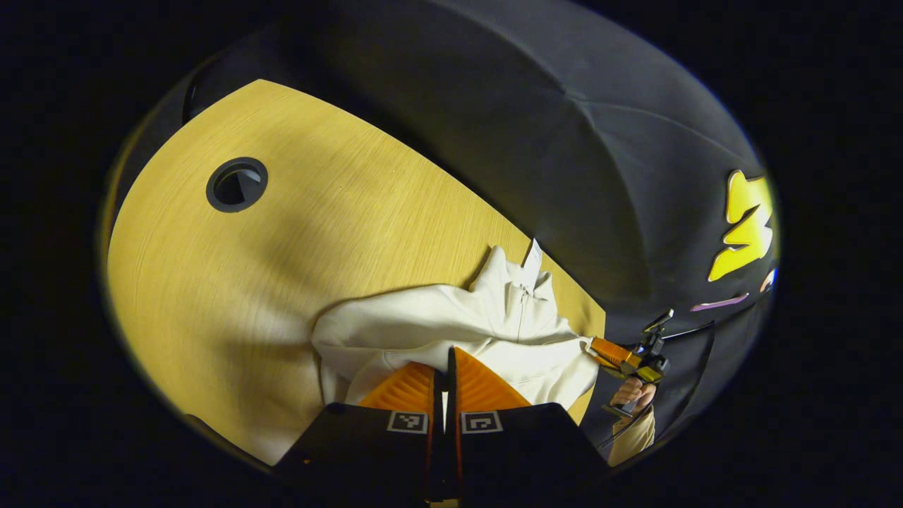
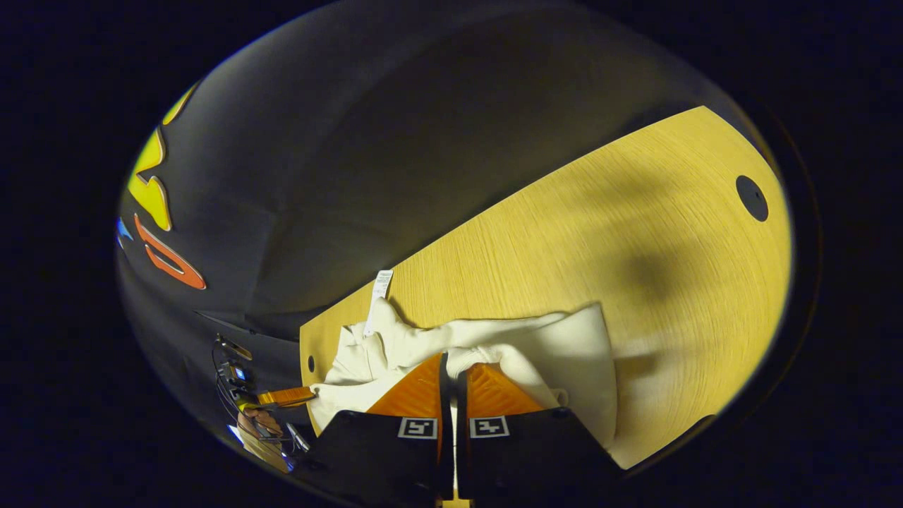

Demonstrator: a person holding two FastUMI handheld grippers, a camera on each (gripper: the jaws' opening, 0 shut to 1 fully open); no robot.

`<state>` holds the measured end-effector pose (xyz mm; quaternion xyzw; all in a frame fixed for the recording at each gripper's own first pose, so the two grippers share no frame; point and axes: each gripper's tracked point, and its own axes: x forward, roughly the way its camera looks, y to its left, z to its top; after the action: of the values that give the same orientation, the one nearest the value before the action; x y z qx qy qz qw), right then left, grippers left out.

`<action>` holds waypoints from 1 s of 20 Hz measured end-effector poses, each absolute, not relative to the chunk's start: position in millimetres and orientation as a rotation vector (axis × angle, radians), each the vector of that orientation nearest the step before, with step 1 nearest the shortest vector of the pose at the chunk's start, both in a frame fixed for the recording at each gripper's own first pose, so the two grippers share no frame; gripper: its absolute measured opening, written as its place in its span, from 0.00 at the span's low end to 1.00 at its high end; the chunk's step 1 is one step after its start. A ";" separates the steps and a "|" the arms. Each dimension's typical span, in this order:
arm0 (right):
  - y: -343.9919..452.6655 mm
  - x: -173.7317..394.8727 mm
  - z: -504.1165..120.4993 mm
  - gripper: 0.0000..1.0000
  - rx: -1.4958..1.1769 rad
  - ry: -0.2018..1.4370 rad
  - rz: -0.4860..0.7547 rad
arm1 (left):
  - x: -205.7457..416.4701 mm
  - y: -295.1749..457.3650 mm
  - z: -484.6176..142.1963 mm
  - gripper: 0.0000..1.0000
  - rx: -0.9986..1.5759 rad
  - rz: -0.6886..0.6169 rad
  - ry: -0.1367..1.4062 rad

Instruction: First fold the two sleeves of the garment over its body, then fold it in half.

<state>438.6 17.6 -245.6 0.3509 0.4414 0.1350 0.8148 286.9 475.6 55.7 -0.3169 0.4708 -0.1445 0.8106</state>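
Garment (image 1: pixel 451 324) pinched btw both grippers' fingers (image 1: pixel 474 384).

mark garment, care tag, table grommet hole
garment (image 1: pixel 423 321), left gripper view, on its cream body fabric.
care tag (image 2: pixel 382 283), right gripper view, on the white strip's upper end.
grommet hole (image 1: pixel 236 185), left gripper view, on its dark centre.
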 end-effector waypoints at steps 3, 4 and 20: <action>17.0 438.1 -245.5 0.04 0.747 0.943 0.261 | 285.6 476.3 53.4 0.04 -0.686 -0.289 1.007; 19.3 438.2 -243.0 0.04 0.751 0.934 0.261 | 285.0 477.3 51.5 0.05 -0.688 -0.274 1.009; 32.7 390.1 -203.3 0.77 0.650 0.926 0.255 | 233.0 484.4 65.8 0.87 -0.551 -0.223 1.028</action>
<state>390.1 32.7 -203.3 0.3071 0.4376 0.1203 0.8365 233.0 484.4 65.8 -0.2594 0.4843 -0.1048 0.8290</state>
